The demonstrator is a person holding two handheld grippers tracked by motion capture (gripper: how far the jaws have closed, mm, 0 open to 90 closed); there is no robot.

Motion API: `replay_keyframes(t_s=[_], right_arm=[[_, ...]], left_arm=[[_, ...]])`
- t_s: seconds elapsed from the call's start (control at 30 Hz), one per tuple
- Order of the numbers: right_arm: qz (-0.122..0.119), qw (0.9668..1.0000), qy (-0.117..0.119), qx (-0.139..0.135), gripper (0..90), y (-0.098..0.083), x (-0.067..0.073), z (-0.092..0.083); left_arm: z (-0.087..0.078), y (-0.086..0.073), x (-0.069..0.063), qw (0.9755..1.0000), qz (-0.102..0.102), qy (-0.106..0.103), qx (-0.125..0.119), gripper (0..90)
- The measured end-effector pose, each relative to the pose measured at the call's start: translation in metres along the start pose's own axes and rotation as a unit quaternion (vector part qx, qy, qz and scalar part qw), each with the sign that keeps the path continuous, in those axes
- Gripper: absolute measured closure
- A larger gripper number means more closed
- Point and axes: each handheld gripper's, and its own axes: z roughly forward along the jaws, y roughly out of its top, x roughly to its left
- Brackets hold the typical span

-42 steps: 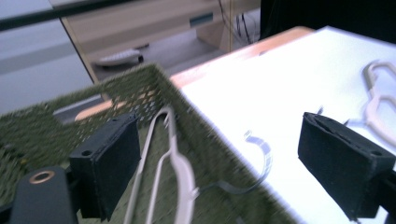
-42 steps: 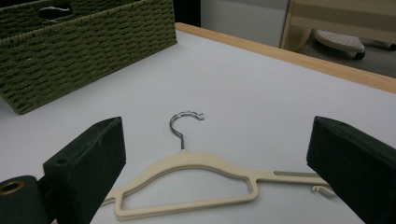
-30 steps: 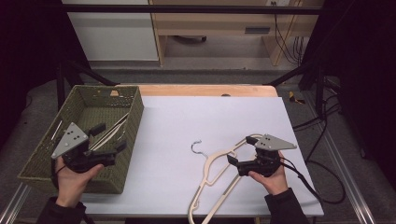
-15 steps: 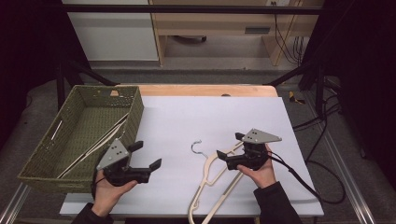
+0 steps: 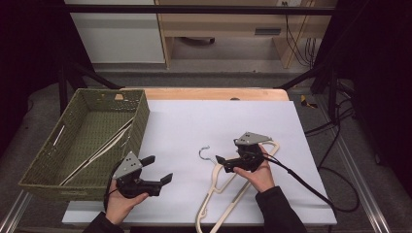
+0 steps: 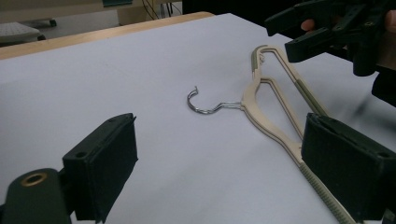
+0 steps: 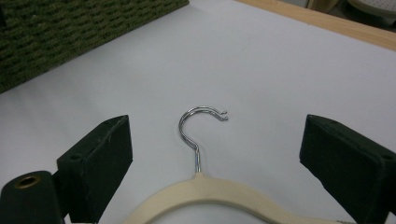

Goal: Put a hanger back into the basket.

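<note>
Near the desk's front edge, both the left gripper (image 5: 156, 170) and right gripper (image 5: 226, 153) gape wide, empty, flanking the cream hanger (image 5: 221, 187).

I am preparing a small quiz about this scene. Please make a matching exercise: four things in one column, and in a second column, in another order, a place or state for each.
Things:
1. basket
2. hanger
3. left gripper
4. metal hook

Places or states:
a. between the open jaws of the right gripper
b. flat on the white table top, cream coloured
c. open, held above bare table beside the basket
d. at the table's left edge, green, with long thin pieces inside

Pairs: 1-d, 2-b, 3-c, 4-a
</note>
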Motion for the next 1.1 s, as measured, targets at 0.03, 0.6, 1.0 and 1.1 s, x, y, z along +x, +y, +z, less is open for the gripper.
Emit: replay_keyframes(t_s=[0.03, 0.6, 1.0, 1.1], right_arm=[[-0.002, 1.0, 0.0, 0.008, 10.8, 0.001, 0.002, 0.007], [-0.003, 0.9972, 0.008, 0.074, 43.2, -0.006, 0.006, 0.048], [0.0, 0.9909, 0.005, 0.134, 65.9, -0.013, 0.005, 0.077], [-0.002, 0.9902, 0.004, 0.14, 72.0, -0.013, 0.003, 0.079]], left_arm=[[0.001, -0.002, 0.0, 1.0, 0.003, 0.001, 0.003, 9.9], [0.015, -0.012, -0.005, 0.9989, 0.016, -0.013, 0.041, 6.1], [0.017, -0.013, -0.003, 0.9989, 0.013, -0.016, 0.041, 6.2], [0.018, -0.013, -0.002, 0.9989, 0.011, -0.015, 0.043, 6.2]])
